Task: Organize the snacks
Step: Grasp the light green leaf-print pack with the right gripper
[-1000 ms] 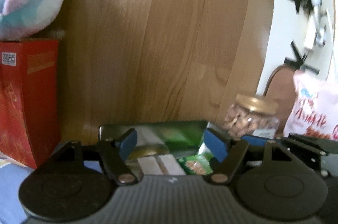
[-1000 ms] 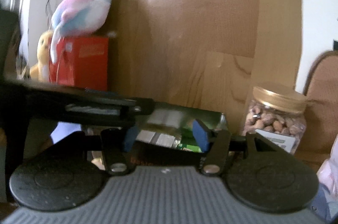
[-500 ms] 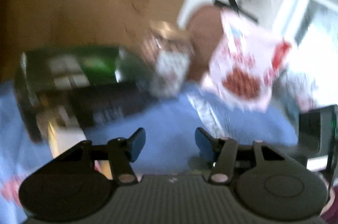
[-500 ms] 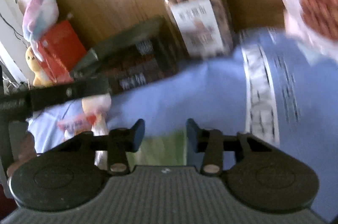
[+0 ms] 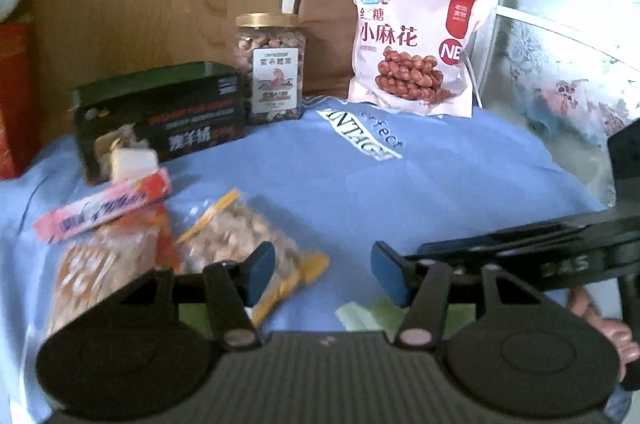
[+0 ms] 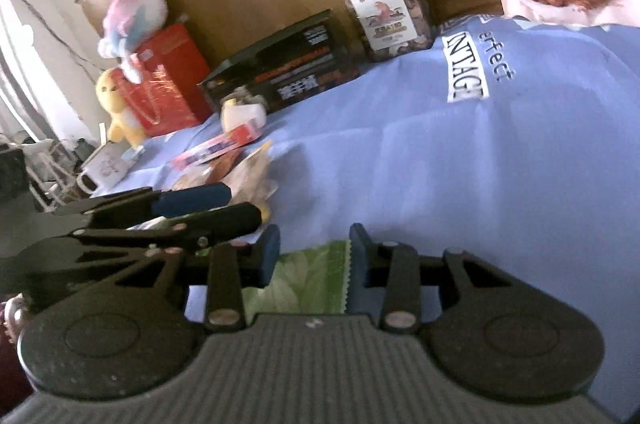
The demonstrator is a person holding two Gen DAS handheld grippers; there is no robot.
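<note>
Near the cloth's front edge, the left gripper (image 5: 322, 274) is opening on nothing; the right gripper (image 6: 314, 256) straddles a green packet (image 6: 298, 282), grip unclear.

My left gripper (image 5: 323, 274) points down at a slant with its jaws opening and nothing pinched between the blue pads. My right gripper (image 6: 314, 256) sits just beside it, jaws part-way apart, a green packet's edge between them; whether the pads press it, I cannot tell.
</note>
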